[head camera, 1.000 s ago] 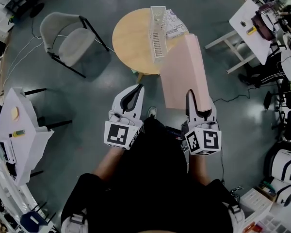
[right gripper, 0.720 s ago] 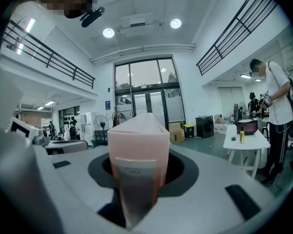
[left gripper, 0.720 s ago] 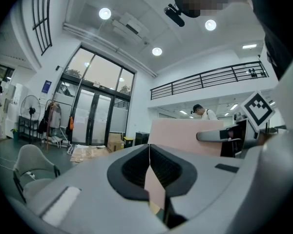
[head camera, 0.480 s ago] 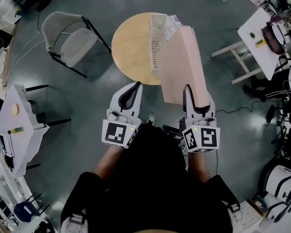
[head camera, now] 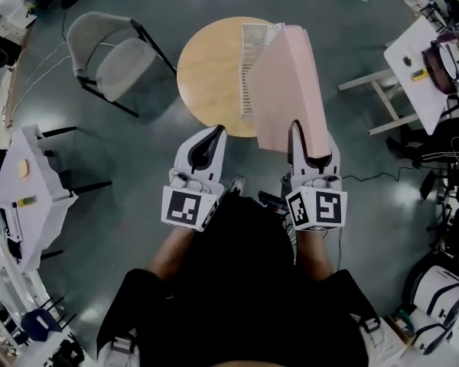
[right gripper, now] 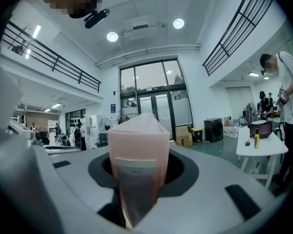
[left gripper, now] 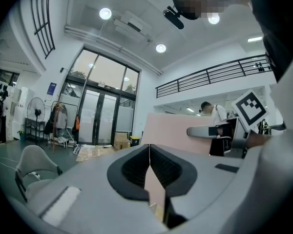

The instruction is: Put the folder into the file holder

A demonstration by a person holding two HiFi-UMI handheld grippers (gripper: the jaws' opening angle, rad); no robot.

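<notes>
**One folder point(head camera: 287, 90) lifted, not yet filed**

One step appears complete: the pink folder is off any support and gripped. The remaining step, insertion into the file holder point(head camera: 251, 67), is judged outstanding.

1. Location of the item. The folder is held in the air by its near end. It runs from the right tongs point(head camera: 310, 140) toward twelve o'clock. Its far end lies over the three o'clock edge of the round wooden surface point(head camera: 206, 75), just beside the holder's right side. Contact with the holder cannot be confirmed from above.

2. Holder. The white wire holder stands on the right part of the surface with its long axis running toward twelve o'clock. No folder is seen seated in it.

3. Right tongs. They are clenched on the folder's near end. The right gripper view shows the pink cover wedged between the two pads and rising upright out of them.

4. Left tongs point(head camera: 210, 140). The jaws are pressed together with nothing between them. They are carried level beside the right pair, pointing toward twelve o'clock and short of the surface.

5. Posture. Both forearms are extended forward from the body, roughly parallel. A grey chair point(head camera: 111, 63) stands at ten o'clock, well apart.
</notes>
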